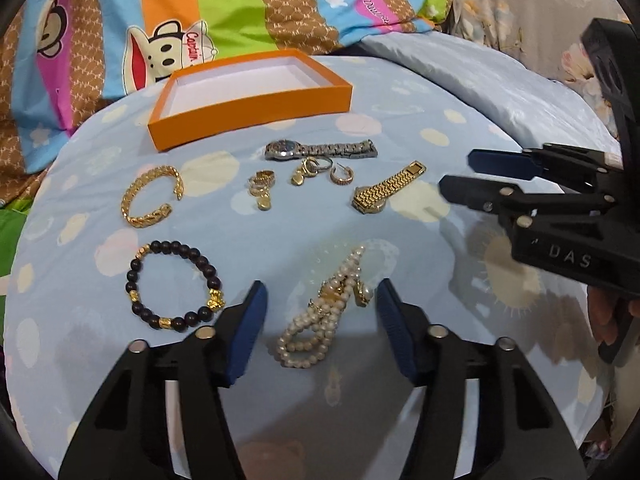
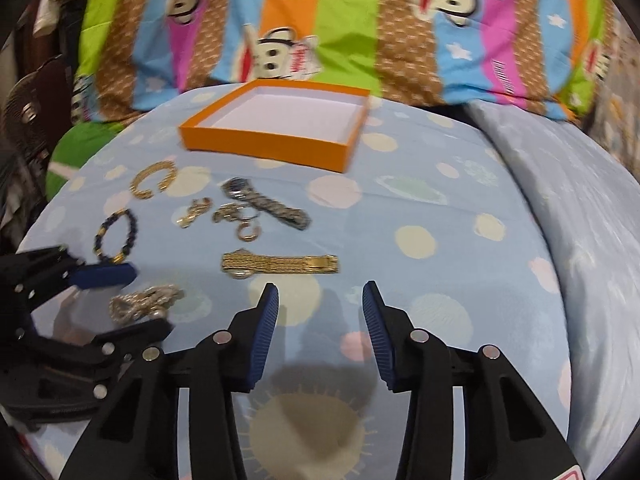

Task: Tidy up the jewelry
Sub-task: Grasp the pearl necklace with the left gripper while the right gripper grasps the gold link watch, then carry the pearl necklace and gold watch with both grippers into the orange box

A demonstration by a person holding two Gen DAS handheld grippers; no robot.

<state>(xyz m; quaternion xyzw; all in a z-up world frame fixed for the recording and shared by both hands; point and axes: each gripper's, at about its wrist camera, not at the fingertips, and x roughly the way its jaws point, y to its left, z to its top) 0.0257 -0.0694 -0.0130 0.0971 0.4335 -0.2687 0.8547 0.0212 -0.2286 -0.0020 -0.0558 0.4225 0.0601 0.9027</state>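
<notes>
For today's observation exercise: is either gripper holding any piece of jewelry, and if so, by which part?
Nothing is held. The left gripper is open with the pearl necklace lying between its fingers, ungripped. The right gripper is open and empty, just short of the gold watch.

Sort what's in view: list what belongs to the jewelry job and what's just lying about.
Job:
orange box
silver watch
gold watch
gold bangle
black bead bracelet
pearl strand
earrings

Lying about:
monkey-print bedding
grey floral fabric
</notes>
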